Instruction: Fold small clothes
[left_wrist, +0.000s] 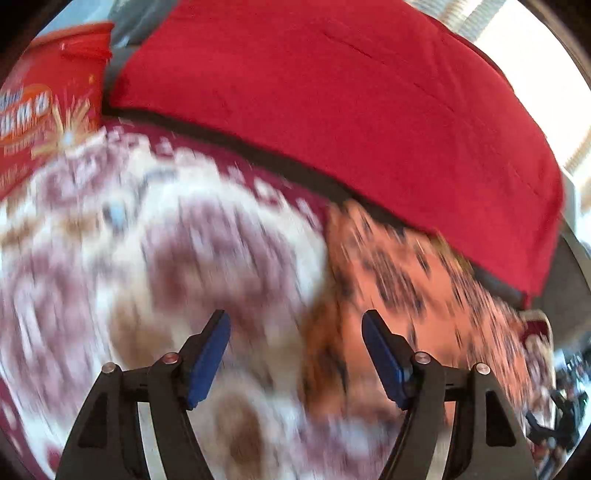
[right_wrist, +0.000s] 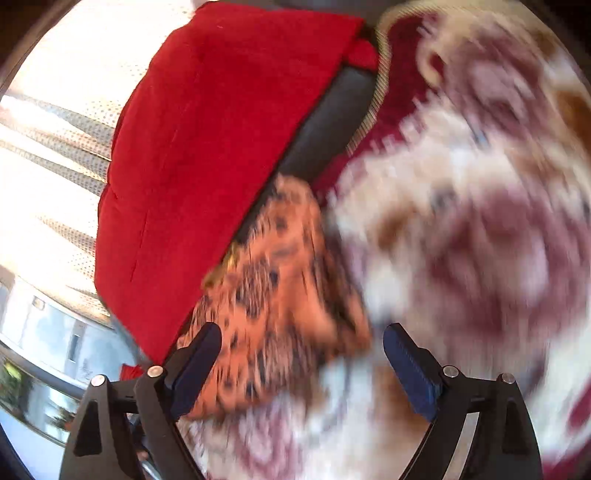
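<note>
A small orange garment with dark spots (left_wrist: 406, 280) lies on a maroon-and-white patterned cloth (left_wrist: 184, 240), blurred in both views. In the left wrist view my left gripper (left_wrist: 295, 325) stands open above the cloth, with the garment's left edge beyond its right finger and nothing between the blue pads (left_wrist: 208, 360). In the right wrist view my right gripper (right_wrist: 302, 338) is open too; the orange garment (right_wrist: 280, 314) lies past the gap, toward its left finger, and is not gripped. The patterned cloth (right_wrist: 461, 240) fills the right side.
A red cushion (left_wrist: 332, 103) with a dark edge lies behind the garment, also in the right wrist view as the red cushion (right_wrist: 207, 147). A red printed tub (left_wrist: 48, 99) stands at the far left. Bright windows (right_wrist: 51, 129) lie beyond the cushion.
</note>
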